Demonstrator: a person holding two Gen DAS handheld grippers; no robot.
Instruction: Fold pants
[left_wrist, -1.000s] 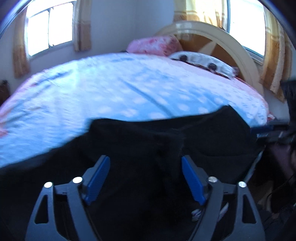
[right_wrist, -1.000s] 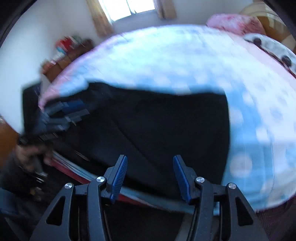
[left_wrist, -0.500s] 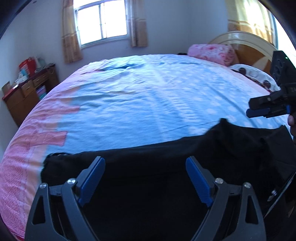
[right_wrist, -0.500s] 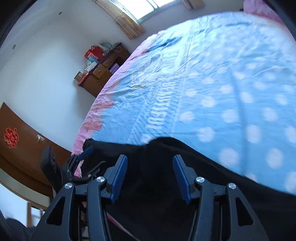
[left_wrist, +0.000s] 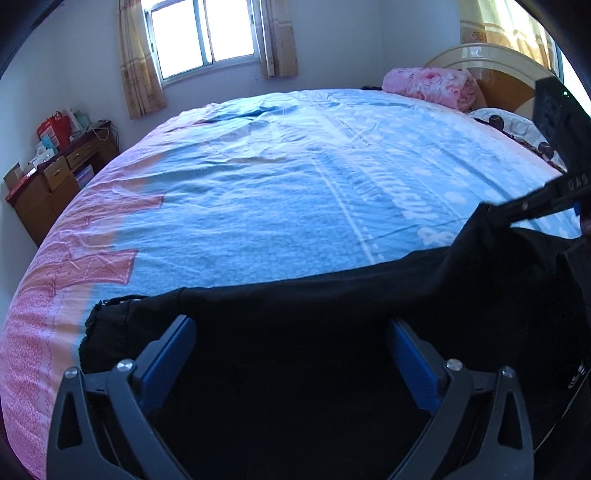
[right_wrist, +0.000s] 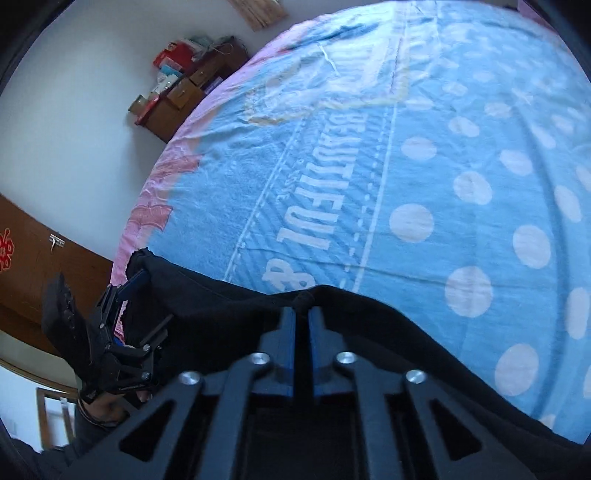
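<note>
Black pants (left_wrist: 332, 314) lie spread along the near edge of the bed (left_wrist: 277, 192), soft matte fabric, rumpled, one frayed-looking end nearest the pink border of the sheet.

Left claw (left_wrist: 291, 354) is held low and level over the pants, pointing across the bed toward the window (left_wrist: 203, 33). Its blue pads (left_wrist: 170, 354) stand wide apart with dark cloth lying between and beneath them; nothing pinched.

Right claw (right_wrist: 302, 317) is angled down at the pants' upper edge, jaws almost together, with a small bunched fold of black fabric clamped at the tips. Cloth rises to a peak at the grip and slopes off both sides.

Bed sheet is light blue, slightly wrinkled, with white polka dots, dashed white lines and the printed word "BEAUTIFUL"; pink patterned band along one side.

Left wrist view alone shows the window with tan curtains, a curved cream headboard (left_wrist: 491, 62), a pink floral pillow (left_wrist: 432, 85) and a dotted pillow beside the headboard. There the right claw (left_wrist: 517, 210) appears at the pants' far right, lifting the cloth into a ridge.

Right wrist view alone shows the sheet lettering clearly, a brown wooden door (right_wrist: 26, 258) and the left claw (right_wrist: 129, 306) side-on beside the pants' frayed end, held by a hand (right_wrist: 107, 406). Both views show a wooden dresser (left_wrist: 55, 181) with boxes on top by the wall.
</note>
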